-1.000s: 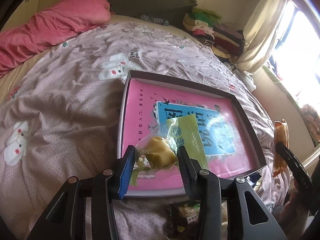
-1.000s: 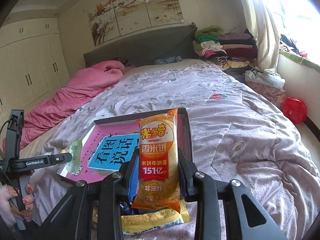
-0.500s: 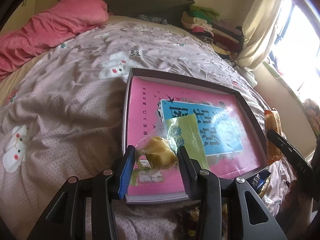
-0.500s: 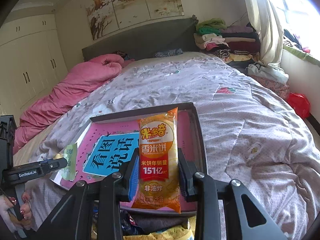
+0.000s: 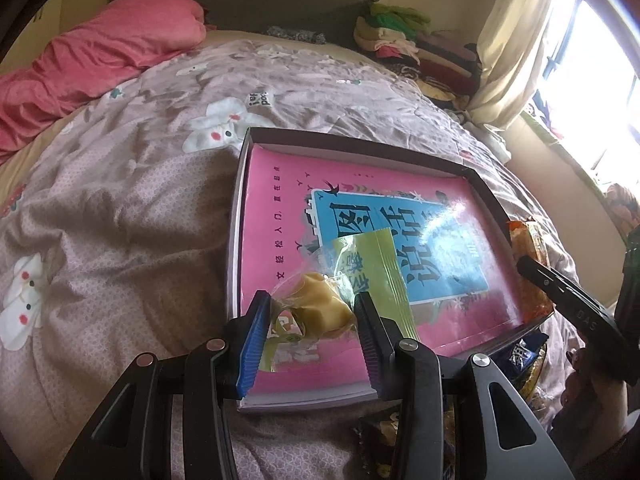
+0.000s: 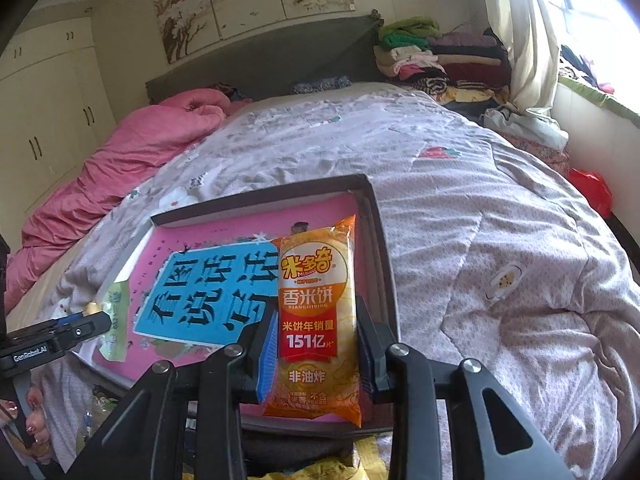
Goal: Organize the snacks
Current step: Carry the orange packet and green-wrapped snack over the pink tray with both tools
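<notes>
Left gripper jaws clamp a green pastry packet at lower centre over the pink-lined box; right gripper jaws clamp an upright orange rice-cracker pack above the box's right side.

Bed under mauve quilt with white rabbit print. Dark shallow box lies on quilt, pink book inside. Crumpled pink duvet along left side. Loose snack packets at near edge.

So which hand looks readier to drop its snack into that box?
Probably the left: its tongs hold the green packet over the box's pink floor; the right's orange packet hangs at the edge.
</notes>
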The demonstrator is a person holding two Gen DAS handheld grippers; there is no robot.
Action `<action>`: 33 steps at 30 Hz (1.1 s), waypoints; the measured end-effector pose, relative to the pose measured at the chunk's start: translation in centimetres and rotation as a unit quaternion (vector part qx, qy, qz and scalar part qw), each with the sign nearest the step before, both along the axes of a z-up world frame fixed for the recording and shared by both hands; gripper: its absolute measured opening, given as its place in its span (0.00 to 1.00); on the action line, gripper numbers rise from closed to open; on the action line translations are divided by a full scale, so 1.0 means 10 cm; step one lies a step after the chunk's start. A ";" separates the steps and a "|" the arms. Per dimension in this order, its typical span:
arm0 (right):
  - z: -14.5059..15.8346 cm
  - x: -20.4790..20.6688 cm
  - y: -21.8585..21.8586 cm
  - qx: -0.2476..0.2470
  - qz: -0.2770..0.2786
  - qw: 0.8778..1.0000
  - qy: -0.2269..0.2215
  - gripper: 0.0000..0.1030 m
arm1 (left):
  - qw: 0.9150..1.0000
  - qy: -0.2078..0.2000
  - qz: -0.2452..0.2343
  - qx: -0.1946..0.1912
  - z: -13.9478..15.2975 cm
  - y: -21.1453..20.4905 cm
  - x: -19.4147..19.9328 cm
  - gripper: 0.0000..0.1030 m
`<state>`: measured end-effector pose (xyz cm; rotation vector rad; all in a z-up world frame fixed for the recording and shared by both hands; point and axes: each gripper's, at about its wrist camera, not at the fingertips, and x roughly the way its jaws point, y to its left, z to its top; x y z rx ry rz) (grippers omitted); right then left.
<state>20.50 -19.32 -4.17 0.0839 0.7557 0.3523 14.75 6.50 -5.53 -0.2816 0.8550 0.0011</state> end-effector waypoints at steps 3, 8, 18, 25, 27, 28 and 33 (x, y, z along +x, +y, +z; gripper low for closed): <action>-0.04 0.00 -0.01 -0.005 -0.001 1.000 0.008 0.33 | 1.000 0.004 -0.001 -0.001 -0.02 -0.01 0.00 0.43; -0.04 -0.01 0.02 -0.010 0.006 1.000 0.010 0.34 | 1.000 0.005 -0.005 -0.002 -0.02 -0.01 0.00 0.43; -0.09 -0.02 0.06 -0.020 0.013 0.999 0.024 0.34 | 1.000 0.011 -0.012 0.003 -0.05 -0.04 0.01 0.44; -0.11 -0.02 0.04 -0.020 0.008 0.999 0.028 0.34 | 1.000 0.012 -0.013 0.002 -0.05 -0.05 0.01 0.45; -0.10 -0.02 0.03 -0.017 0.007 0.999 0.027 0.34 | 1.000 0.012 -0.014 0.003 -0.05 -0.05 0.01 0.46; -0.10 -0.03 0.02 -0.016 0.006 1.000 0.026 0.34 | 1.000 0.012 -0.014 0.003 -0.05 -0.05 0.01 0.46; -0.06 -0.04 0.00 -0.010 0.007 1.000 0.022 0.35 | 1.000 0.012 -0.014 0.000 -0.05 -0.05 0.01 0.46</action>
